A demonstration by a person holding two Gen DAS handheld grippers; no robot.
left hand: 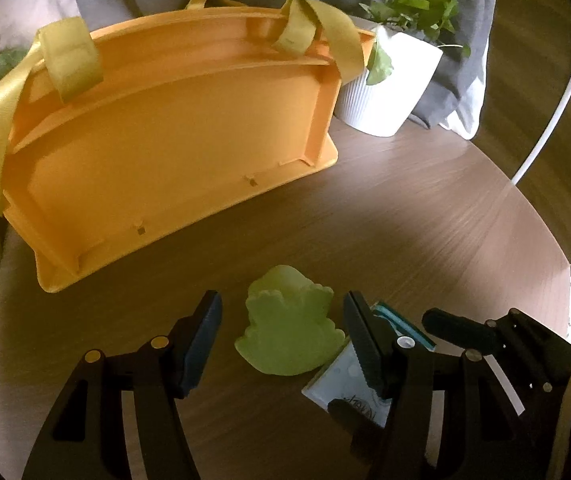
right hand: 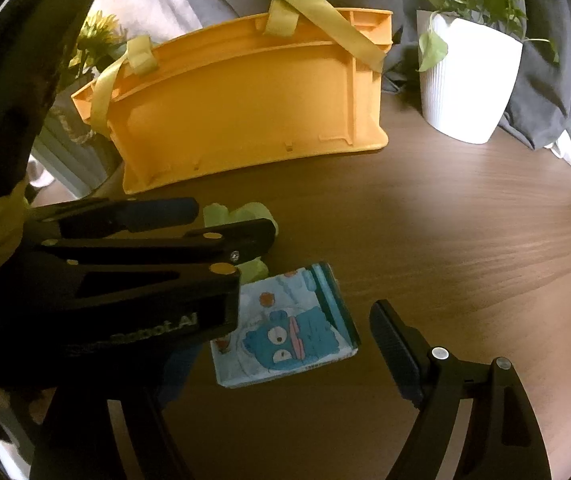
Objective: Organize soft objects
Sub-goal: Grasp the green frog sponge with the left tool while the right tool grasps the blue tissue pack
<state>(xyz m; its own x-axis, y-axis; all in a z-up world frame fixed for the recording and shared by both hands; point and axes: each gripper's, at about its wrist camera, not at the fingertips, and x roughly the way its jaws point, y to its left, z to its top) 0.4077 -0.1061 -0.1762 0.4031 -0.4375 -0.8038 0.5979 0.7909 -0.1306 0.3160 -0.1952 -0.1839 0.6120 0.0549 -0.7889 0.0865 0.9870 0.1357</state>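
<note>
A soft green toy (left hand: 289, 332) lies on the round wooden table, between the open fingers of my left gripper (left hand: 281, 340). A flat pack with a blue cartoon face (right hand: 285, 332) lies just right of the toy; its edge shows in the left wrist view (left hand: 345, 376). My right gripper (right hand: 285, 352) is open around the pack, with its left finger hidden behind my left gripper (right hand: 229, 236). An orange plastic basket (left hand: 173, 136) with yellow straps stands behind, also in the right wrist view (right hand: 245, 100).
A white pot with a green plant (left hand: 389, 80) stands right of the basket, also in the right wrist view (right hand: 465, 80). A grey ribbed container (right hand: 73, 156) with yellow flowers stands to its left. Grey cloth (right hand: 545, 92) lies behind. The table edge (left hand: 533, 208) curves at right.
</note>
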